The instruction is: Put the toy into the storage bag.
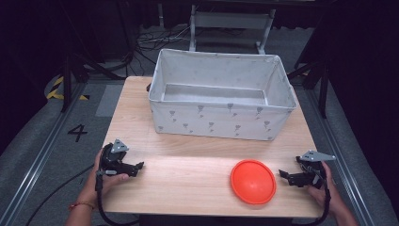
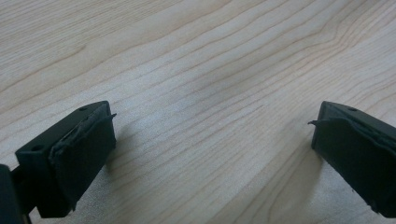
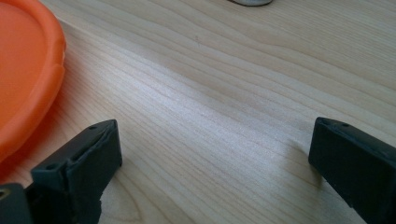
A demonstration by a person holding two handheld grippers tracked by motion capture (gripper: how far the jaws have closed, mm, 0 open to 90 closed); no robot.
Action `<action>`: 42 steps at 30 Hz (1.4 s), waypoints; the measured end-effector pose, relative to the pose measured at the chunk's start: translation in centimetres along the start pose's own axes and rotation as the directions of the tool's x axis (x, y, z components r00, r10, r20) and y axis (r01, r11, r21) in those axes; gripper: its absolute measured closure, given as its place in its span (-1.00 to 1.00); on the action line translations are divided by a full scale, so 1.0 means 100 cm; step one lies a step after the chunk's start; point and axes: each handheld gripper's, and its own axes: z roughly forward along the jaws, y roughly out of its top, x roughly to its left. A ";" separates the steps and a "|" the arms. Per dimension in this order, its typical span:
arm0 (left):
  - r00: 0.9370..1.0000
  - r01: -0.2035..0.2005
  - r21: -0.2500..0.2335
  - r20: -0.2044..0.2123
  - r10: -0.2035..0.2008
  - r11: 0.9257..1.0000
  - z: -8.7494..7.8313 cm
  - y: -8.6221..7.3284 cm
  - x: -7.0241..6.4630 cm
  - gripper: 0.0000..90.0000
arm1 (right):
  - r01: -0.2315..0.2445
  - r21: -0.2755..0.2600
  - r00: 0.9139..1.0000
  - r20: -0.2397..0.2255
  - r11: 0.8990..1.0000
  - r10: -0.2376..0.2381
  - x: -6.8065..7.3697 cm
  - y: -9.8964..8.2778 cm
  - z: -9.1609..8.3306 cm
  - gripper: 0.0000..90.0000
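An orange round disc lies flat on the wooden table, near its front right. Just right of the disc, my right gripper rests low over the table with its jaws wide open and nothing between them; the right gripper view has the disc's rim at the left, beside the left fingertip. At the front left of the table my left gripper also stands open over bare wood, holding nothing. A large white fabric bin stands behind both.
The bin's front wall takes up the back half of the table; its inside looks bare. Beyond the table are grey floor, metal rails, cables and a stand. A floor mark "4" lies at the left.
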 end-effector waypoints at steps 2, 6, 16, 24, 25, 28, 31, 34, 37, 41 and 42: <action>1.000 0.002 0.000 0.002 -0.002 1.000 0.000 0.000 0.000 -1.00 | 0.002 0.000 1.000 -0.001 1.000 -0.002 0.000 0.000 0.000 -0.94; 1.000 0.002 -0.004 -0.001 -0.002 1.000 -0.001 -0.002 0.000 -1.00 | 0.004 0.001 1.000 -0.003 1.000 -0.004 0.000 0.000 0.000 -0.95; 1.000 -0.004 -0.003 0.005 0.004 1.000 -0.003 -0.003 0.002 -1.00 | 0.013 0.008 1.000 -0.021 1.000 -0.013 -0.001 0.000 0.000 -0.99; 1.000 -0.005 -0.007 0.007 0.005 1.000 -0.003 -0.004 0.002 -1.00 | -0.009 -0.026 0.997 -0.078 1.000 0.007 -0.005 0.003 -0.008 -0.69; 1.000 -0.006 -0.007 0.008 0.006 1.000 -0.003 -0.004 0.002 -1.00 | -0.003 -0.029 0.997 -0.078 1.000 0.001 -0.004 0.003 -0.010 -0.60; 1.000 -0.006 -0.008 0.009 0.006 1.000 -0.003 -0.004 0.002 -1.00 | 0.011 -0.049 0.995 -0.095 0.999 -0.016 0.002 0.008 -0.015 -0.64; 1.000 -0.006 -0.007 0.008 0.006 1.000 -0.003 -0.004 0.002 -1.00 | 0.035 -0.066 0.992 -0.115 0.997 -0.043 0.010 0.014 -0.019 -0.64; 1.000 -0.005 -0.008 0.009 0.005 1.000 -0.003 -0.004 0.002 -1.00 | 0.061 -0.082 0.988 -0.135 0.995 -0.072 0.021 0.021 -0.020 -0.64; 1.000 -0.006 -0.008 0.007 0.006 1.000 -0.003 -0.004 0.002 -1.00 | 0.084 -0.087 0.982 -0.162 0.993 -0.097 0.032 0.025 -0.018 -0.64; 1.000 -0.008 -0.009 0.008 0.008 1.000 -0.002 -0.004 0.002 -1.00 | 0.112 -0.076 0.971 -0.205 0.991 -0.125 0.045 0.027 -0.012 -0.64; 1.000 -0.011 -0.007 0.008 0.011 1.000 -0.003 -0.004 0.003 -1.00 | 0.119 -0.071 0.967 -0.216 0.990 -0.132 0.049 0.027 -0.009 -0.64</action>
